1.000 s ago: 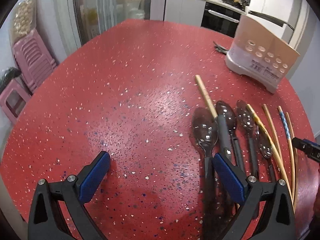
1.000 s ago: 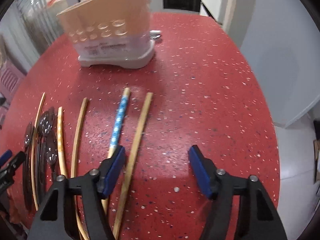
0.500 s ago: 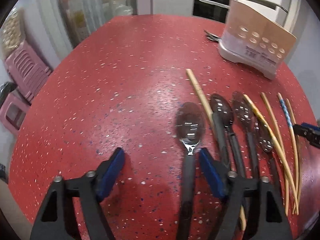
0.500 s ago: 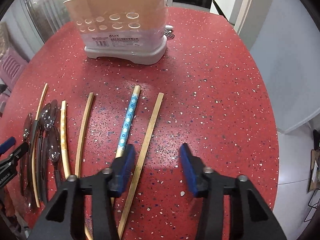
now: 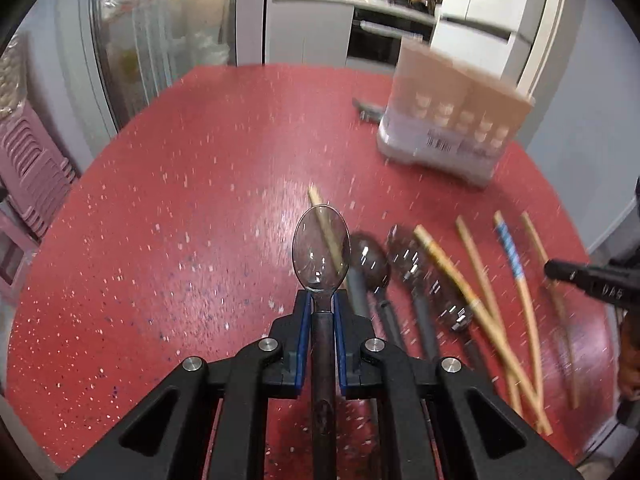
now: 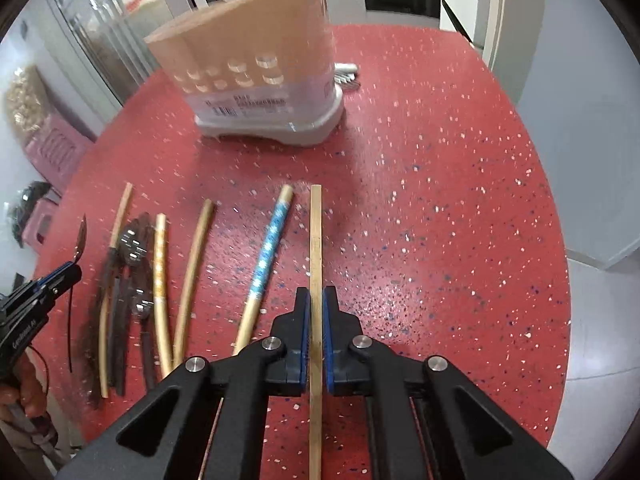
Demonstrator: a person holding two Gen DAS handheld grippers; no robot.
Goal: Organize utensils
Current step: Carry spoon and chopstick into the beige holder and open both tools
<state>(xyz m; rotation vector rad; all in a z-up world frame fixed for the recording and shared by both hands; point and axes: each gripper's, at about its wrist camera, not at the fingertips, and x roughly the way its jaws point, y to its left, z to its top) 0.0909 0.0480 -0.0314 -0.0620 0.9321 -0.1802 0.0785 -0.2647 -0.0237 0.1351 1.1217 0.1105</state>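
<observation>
My left gripper [image 5: 320, 300] is shut on a dark-handled spoon with a clear bowl [image 5: 319, 254], lifted above the red table [image 5: 180, 220]. My right gripper [image 6: 316, 300] is shut on a plain wooden chopstick [image 6: 315, 232], held above the table. A tan and white utensil holder [image 6: 260, 76] stands at the back; it also shows in the left wrist view [image 5: 452, 120]. On the table lie more dark spoons [image 5: 412, 264], several wooden chopsticks [image 6: 192, 264] and a blue-patterned chopstick [image 6: 266, 256].
A small dark utensil [image 5: 366, 108] lies behind the holder. Pink stools [image 5: 28, 168] stand left of the table. Kitchen cabinets and an oven are at the back. The table's right edge drops to a grey floor [image 6: 592, 320].
Both grippers have closed: the left on the spoon, the right on the plain chopstick. Both have lifted their utensils off the table.
</observation>
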